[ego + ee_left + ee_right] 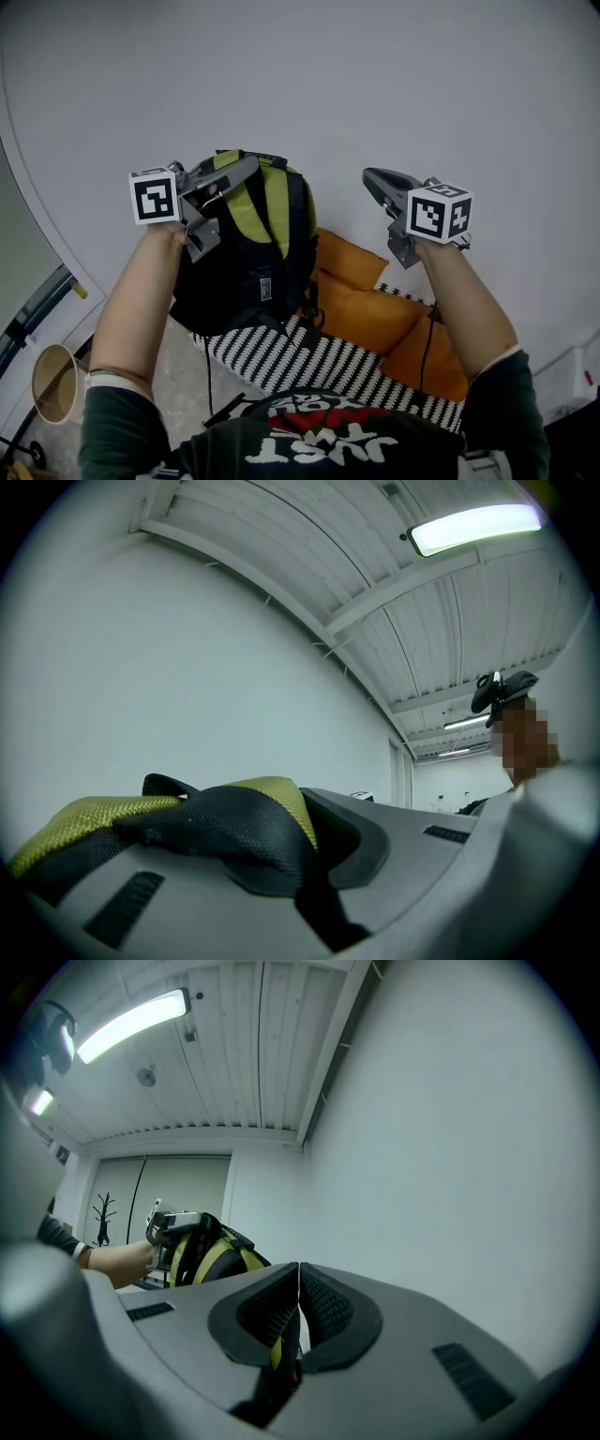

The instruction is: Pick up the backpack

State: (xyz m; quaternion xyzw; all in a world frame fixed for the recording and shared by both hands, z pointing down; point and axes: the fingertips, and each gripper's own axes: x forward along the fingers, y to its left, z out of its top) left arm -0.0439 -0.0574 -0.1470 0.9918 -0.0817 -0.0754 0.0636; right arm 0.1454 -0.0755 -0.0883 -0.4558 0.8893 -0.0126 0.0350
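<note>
A black backpack (246, 258) with yellow-green panels hangs in the air, clear of anything beneath it, held by its top. The left gripper (246, 169) has its fingers clamped down narrow on a fold of the bag's black and yellow-green webbing (the left gripper view shows the fabric bunched between them). Well apart to the right, the right gripper (373, 178) hovers with its fingers pressed together and nothing held, near the same height. Below the bag lie orange cushions (366, 305) and a black-and-white striped cloth (314, 361); a pale wall (394, 75) fills the background. The pickup looks essentially done, with the bag's whole weight on one small pinch. To do this well, the clamp should take the full thickness of the webbing rather than its edge, the bag should hang plumb without swinging, and the free gripper could steady its side if it sways.
</note>
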